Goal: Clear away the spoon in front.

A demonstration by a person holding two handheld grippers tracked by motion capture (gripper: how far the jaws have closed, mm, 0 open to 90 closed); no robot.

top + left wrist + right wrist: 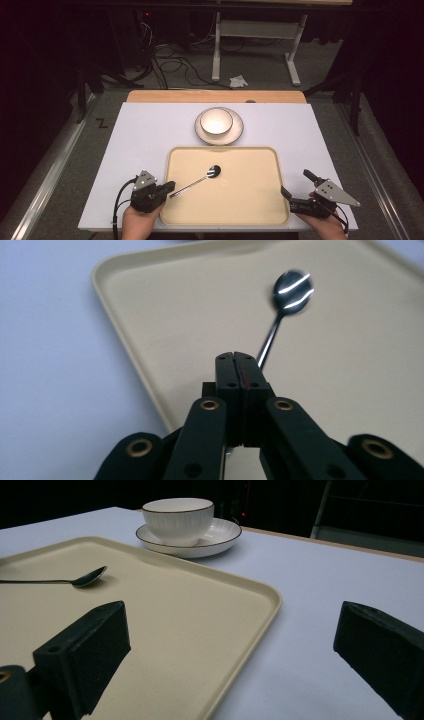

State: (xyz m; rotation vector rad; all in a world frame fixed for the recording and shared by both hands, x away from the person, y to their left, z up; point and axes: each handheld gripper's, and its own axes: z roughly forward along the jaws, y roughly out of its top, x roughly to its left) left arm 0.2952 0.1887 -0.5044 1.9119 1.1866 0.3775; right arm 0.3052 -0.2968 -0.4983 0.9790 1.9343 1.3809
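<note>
Left tongs (169, 188) are pinching the spoon (200, 179) by its handle tip over the cream tray (250, 210) on the worktop. Right tongs (295, 187) are hanging spread at the tray's right edge — empty. Risk: such a thin end-grip is letting the spoon swivel or slip — bowl end is heavy.

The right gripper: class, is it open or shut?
Open. The right gripper has its two black jaws far apart beside the tray, with nothing between them.

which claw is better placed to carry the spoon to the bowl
Left. The left claw is shut on the spoon handle over the tray. The right claw is open, straddling the tray's right edge, far from the spoon.
</note>
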